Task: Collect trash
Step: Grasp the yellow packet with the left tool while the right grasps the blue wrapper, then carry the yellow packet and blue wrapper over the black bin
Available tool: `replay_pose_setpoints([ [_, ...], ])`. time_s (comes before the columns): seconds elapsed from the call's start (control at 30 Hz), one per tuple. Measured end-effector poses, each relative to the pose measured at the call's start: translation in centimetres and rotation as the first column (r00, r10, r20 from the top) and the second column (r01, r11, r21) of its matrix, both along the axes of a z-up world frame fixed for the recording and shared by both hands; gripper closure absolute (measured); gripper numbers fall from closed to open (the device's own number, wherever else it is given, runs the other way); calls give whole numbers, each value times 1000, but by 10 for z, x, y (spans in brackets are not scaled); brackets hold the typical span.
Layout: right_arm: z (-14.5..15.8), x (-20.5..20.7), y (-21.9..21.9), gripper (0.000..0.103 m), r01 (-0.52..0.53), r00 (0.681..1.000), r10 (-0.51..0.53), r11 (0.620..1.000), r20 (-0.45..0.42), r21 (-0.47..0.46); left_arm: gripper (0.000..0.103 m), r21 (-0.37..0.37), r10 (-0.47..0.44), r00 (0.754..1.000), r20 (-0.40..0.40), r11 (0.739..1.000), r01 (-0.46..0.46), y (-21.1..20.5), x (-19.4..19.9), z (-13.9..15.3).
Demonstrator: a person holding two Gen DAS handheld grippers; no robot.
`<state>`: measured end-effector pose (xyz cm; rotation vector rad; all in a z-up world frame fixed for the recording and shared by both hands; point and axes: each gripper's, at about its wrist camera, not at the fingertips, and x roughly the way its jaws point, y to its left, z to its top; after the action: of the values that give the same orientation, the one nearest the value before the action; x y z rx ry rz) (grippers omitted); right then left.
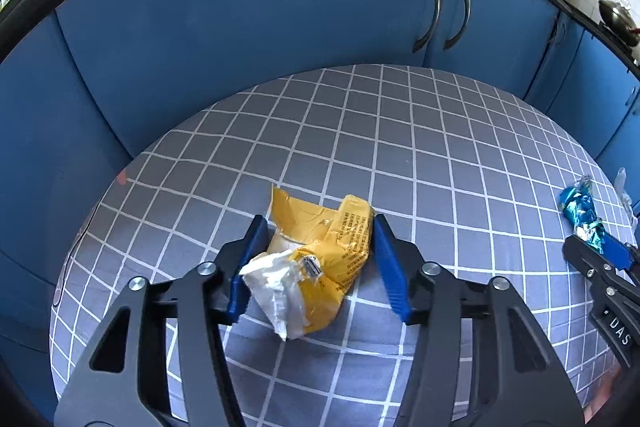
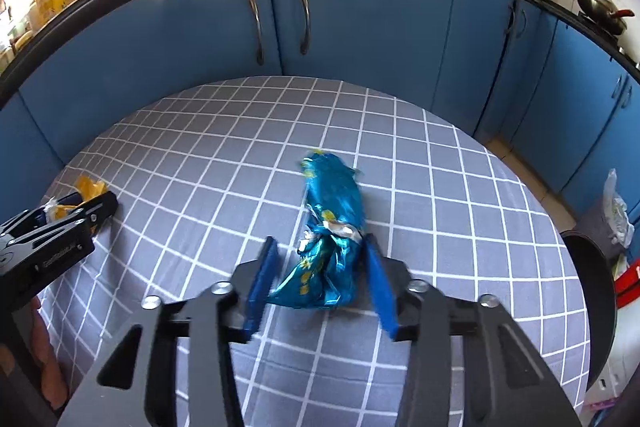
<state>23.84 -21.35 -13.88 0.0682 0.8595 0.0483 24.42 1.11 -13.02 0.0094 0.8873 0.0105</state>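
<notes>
A crumpled yellow and white wrapper (image 1: pixel 320 263) lies on the round table's grey checked cloth (image 1: pixel 400 147). My left gripper (image 1: pixel 320 223) straddles it, and both blue pads touch its sides. A crumpled shiny blue wrapper (image 2: pixel 336 211) lies further right on the cloth, with my right gripper (image 2: pixel 320 241) closed on its near end. The left wrist view shows the blue wrapper (image 1: pixel 582 211) and the right gripper (image 1: pixel 600 259) at the right edge. The right wrist view shows the left gripper (image 2: pixel 80 211) and the yellow wrapper (image 2: pixel 90 187) at the left edge.
Blue cabinet doors (image 2: pixel 360 27) with metal handles (image 2: pixel 304 15) curve around the far side of the table. A dark round bin (image 2: pixel 592 275) stands at the table's right side, a plastic bag (image 2: pixel 616 207) behind it. A wok (image 2: pixel 600 7) sits on the black counter.
</notes>
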Motion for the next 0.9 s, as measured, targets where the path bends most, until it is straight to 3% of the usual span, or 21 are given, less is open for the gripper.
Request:
replay_pose_setpoints([
  [0.23, 16, -15, 2, 75, -23, 1000, 23, 1000, 16, 2, 58, -9, -54, 999, -1, 998, 54, -15, -21, 8],
  [0.5, 42, -42, -8, 75, -25, 998, 25, 1000, 49, 0, 59, -17, -108, 993, 37, 994, 108, -38, -61, 34],
  [0.9, 89, -116, -37, 74, 8, 990, -7, 1000, 141, -3, 59, -17, -176, 978, 111, 984, 179, -75, -125, 82],
])
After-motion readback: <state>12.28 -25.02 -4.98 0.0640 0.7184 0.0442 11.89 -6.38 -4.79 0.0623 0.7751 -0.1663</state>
